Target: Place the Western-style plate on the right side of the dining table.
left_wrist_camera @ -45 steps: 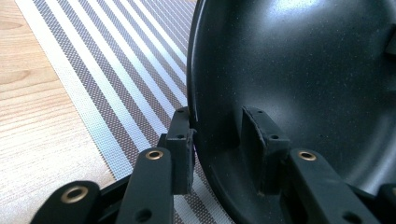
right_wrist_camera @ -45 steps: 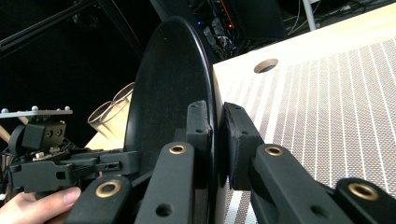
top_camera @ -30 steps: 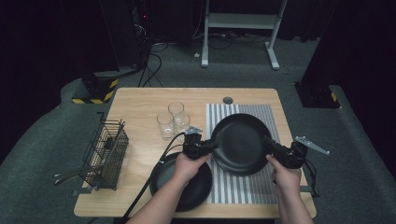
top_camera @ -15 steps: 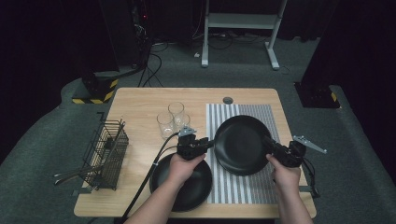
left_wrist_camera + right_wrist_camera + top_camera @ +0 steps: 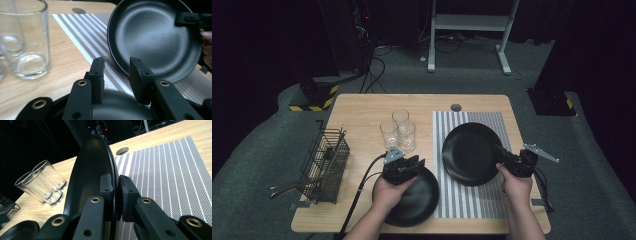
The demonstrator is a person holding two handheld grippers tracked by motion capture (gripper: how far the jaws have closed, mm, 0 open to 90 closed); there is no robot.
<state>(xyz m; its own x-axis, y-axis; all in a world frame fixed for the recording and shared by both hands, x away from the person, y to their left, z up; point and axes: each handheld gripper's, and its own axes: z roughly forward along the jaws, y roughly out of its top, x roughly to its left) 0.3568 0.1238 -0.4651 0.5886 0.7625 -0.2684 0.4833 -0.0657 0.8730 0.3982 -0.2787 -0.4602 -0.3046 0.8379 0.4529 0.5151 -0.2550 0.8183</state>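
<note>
High view: fixed above the person's side, facing forward and down; the whole table (image 5: 362, 107) sits mid-frame, floor beyond.

Left gripper view: rides low behind the left gripper (image 5: 116, 73), looking along its jaws; the tilted plate (image 5: 155, 37) stands close ahead, glasses (image 5: 25, 40) to the jaws' left.

Right gripper view: rides behind the right gripper (image 5: 115, 187), very near the same plate (image 5: 87, 177), seen edge-on between the jaws.

Shared by all three: plate, striped mat (image 5: 492, 125), glasses.

No readable text, label, brand, number or sign anywhere in these views.
</note>
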